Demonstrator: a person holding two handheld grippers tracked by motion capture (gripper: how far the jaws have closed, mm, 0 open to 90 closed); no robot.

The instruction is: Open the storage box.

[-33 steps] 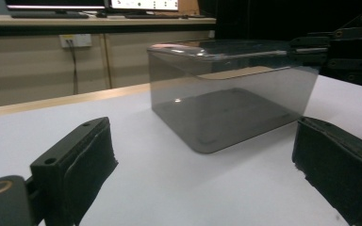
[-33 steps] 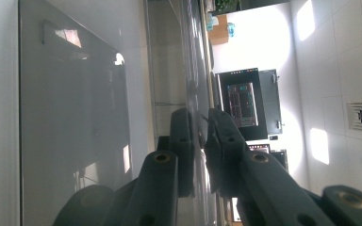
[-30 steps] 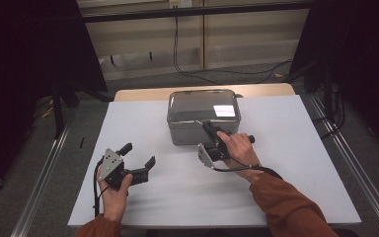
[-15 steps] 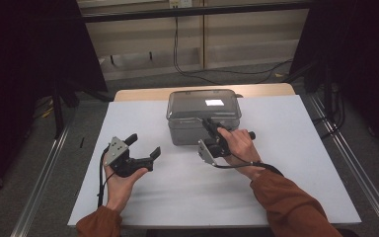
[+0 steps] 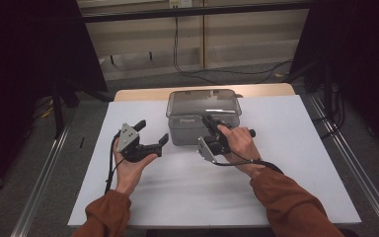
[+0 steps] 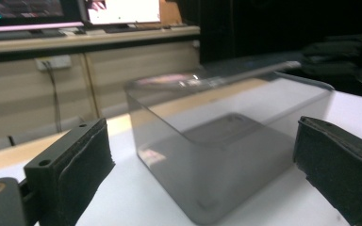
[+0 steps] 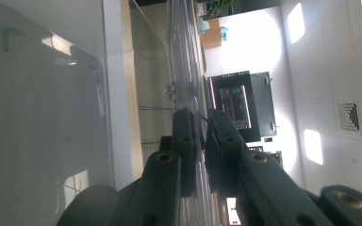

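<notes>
The clear plastic container (image 5: 203, 117) sits at the far middle of the white surface (image 5: 276, 187), its lid (image 5: 203, 102) on top. To its left, the left tool (image 5: 150, 137) is released, jaws spread wide and pointed at the container's near left corner, just beside it without touching. On the right, the right tool (image 5: 209, 121) is clenched on what seems to be the lid's front rim, the thin clear edge pinched between its pads.

High view dim, dark at both sides; soft glare on the box lid (image 5: 203, 102). Left gripper view: box (image 6: 226, 141) blurred, background monitors overexposed. Right gripper view: bright wall patches, glare across the clear lid (image 7: 188, 70).
</notes>
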